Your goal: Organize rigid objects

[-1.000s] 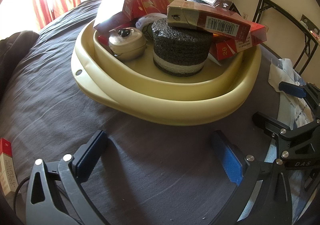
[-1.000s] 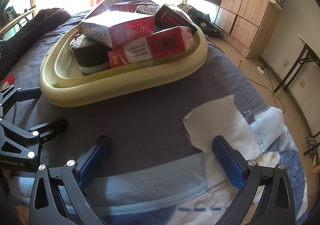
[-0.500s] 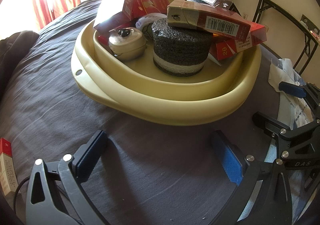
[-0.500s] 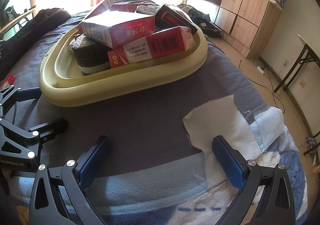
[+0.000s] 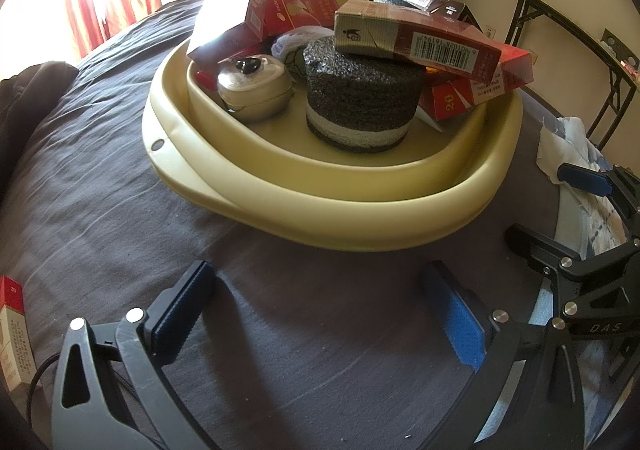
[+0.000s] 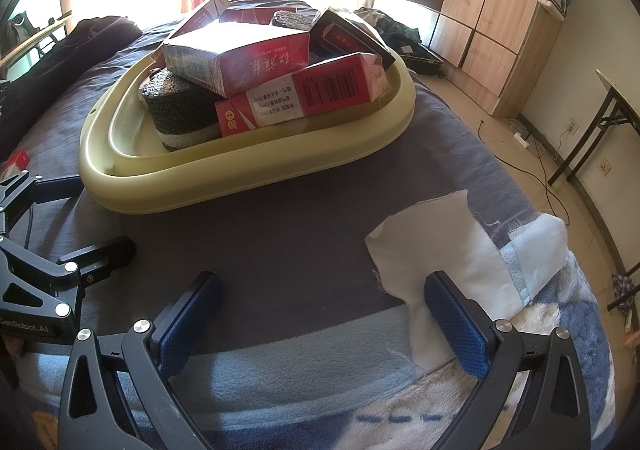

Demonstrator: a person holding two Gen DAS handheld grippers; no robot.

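**Lone red box sits off to the left**

While both claws wait wide open and empty on the bed (image 5: 100, 185), the full yellow tub (image 5: 360, 226) sits ahead. One red box (image 5: 12, 334) lies far left, standing tall, nearest the left claw (image 5: 320, 306). The right claw (image 6: 320, 314) is farther away.

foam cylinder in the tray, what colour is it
The foam cylinder is speckled dark grey with a white band near its base, clearest in the left wrist view.
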